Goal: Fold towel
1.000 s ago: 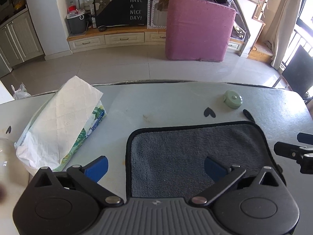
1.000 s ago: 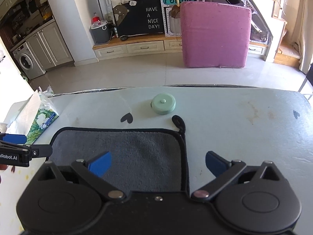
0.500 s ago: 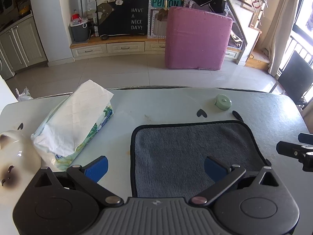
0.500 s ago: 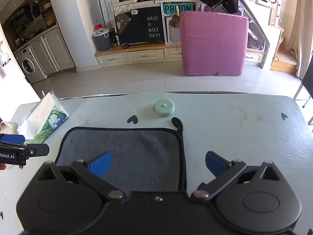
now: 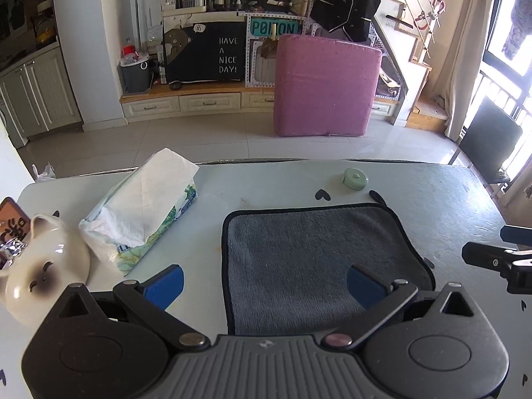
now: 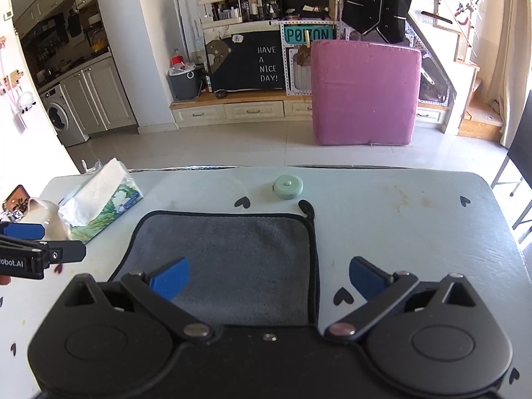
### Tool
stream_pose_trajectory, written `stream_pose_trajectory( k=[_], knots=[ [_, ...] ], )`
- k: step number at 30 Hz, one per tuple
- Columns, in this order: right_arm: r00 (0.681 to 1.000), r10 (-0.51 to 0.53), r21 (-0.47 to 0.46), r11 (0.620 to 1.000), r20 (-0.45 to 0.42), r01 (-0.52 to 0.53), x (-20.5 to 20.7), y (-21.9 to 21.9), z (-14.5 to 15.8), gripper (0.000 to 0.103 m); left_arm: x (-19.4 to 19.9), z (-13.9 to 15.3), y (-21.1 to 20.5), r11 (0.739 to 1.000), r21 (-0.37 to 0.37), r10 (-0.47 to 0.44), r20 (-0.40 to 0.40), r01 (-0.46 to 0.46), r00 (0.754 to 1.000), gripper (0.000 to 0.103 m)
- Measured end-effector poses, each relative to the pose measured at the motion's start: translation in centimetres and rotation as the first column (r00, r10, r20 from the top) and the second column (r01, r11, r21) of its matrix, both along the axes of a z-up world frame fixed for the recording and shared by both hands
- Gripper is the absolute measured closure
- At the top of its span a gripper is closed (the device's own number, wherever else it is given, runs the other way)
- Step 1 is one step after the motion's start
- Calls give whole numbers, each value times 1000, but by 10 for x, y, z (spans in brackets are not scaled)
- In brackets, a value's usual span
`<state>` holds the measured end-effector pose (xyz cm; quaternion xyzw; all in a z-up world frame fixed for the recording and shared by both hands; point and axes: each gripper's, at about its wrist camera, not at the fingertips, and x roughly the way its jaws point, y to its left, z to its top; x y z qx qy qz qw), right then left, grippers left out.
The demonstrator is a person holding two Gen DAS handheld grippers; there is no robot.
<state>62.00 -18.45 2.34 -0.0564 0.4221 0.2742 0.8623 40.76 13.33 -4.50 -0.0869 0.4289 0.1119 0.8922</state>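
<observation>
While both of my tools hover above the desk [image 6: 382, 219], the stock reads as follows. Item one: grey towel [image 5: 309, 259] with black trim, lying flat and spread out on the desk, its hanging loop [image 6: 306, 207] at the far right corner. Item two: my left hand-held gripper [image 5: 264, 281], blue pads spread wide with nothing between them, poised over the towel's near left edge; one pad sits over bare desk, the other over cloth. Item three: my right hand-held gripper [image 6: 267, 277], likewise wide apart and empty, straddling the towel's near right edge. Item four: round pale-green tape measure [image 6: 288, 186], just beyond the loop, apart from the towel. Item five: tissue pack [image 5: 139, 212], white sheet pulled up, left of the towel. Item six: white ceramic cat figure [image 5: 43, 266], touching the tissue pack's near end. Item seven: pink cushion [image 6: 364, 93], upright on the floor beyond the desk.
</observation>
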Motion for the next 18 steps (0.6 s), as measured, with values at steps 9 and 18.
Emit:
stream_pose_trajectory(
  k=[9, 18],
  knots=[
    [999, -1, 19, 1000, 37, 0, -35, -16, 17, 1, -37, 12, -14, 1000, 15, -5, 41, 4, 999, 0],
    [997, -3, 34, 999, 74, 0, -72, -32, 31, 1, -75, 20, -30, 1000, 28, -13, 78, 11, 997, 0]
  ],
)
